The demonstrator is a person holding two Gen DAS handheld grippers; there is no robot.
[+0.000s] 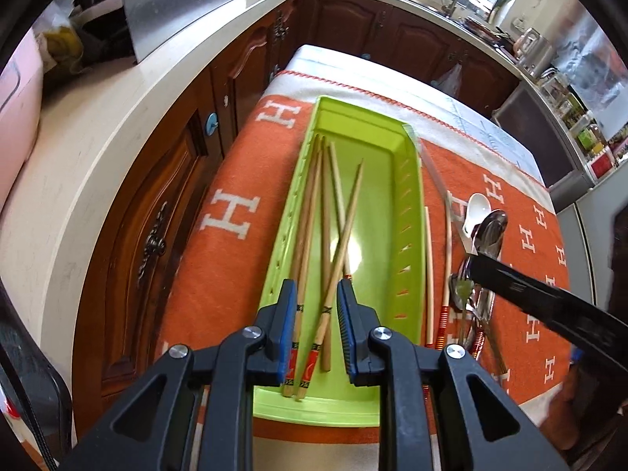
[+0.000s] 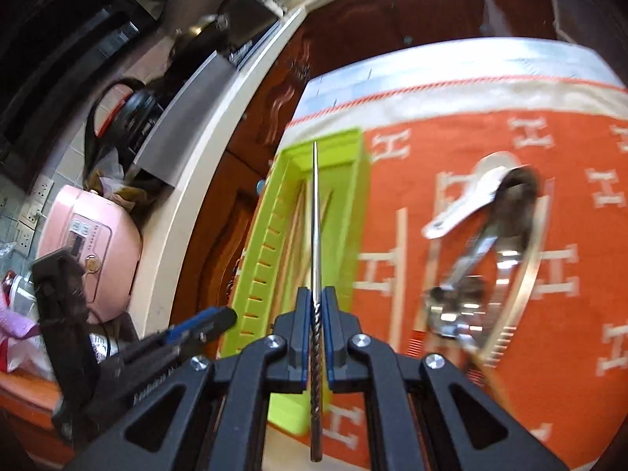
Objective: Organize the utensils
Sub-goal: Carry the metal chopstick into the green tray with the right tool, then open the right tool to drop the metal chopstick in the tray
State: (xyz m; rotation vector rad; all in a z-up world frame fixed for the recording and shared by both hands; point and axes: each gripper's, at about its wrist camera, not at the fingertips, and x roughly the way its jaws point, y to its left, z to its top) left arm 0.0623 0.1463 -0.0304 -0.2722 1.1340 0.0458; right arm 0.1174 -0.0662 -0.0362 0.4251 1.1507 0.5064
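A lime-green tray (image 1: 416, 212) lies lengthwise on the orange cloth and holds several wooden chopsticks (image 1: 310, 212). My left gripper (image 1: 317, 298) hovers over the tray's near end. It is open, and the chopsticks lie loose below its blue pads. My right gripper (image 2: 316, 302) is shut on a thin metal chopstick (image 2: 315, 212) with a twisted handle, whose tip points over the tray (image 2: 271, 235). In the left wrist view that gripper (image 1: 473, 259) comes in from the right above the metal spoons (image 1: 490, 231).
Right of the tray on the cloth lie a white ceramic spoon (image 1: 477, 208), metal spoons (image 2: 490, 259) and two pale chopsticks (image 1: 429, 267). A cream counter (image 1: 78, 180) with a pink cooker (image 2: 90, 243) runs along the left, with dark wooden cabinets below.
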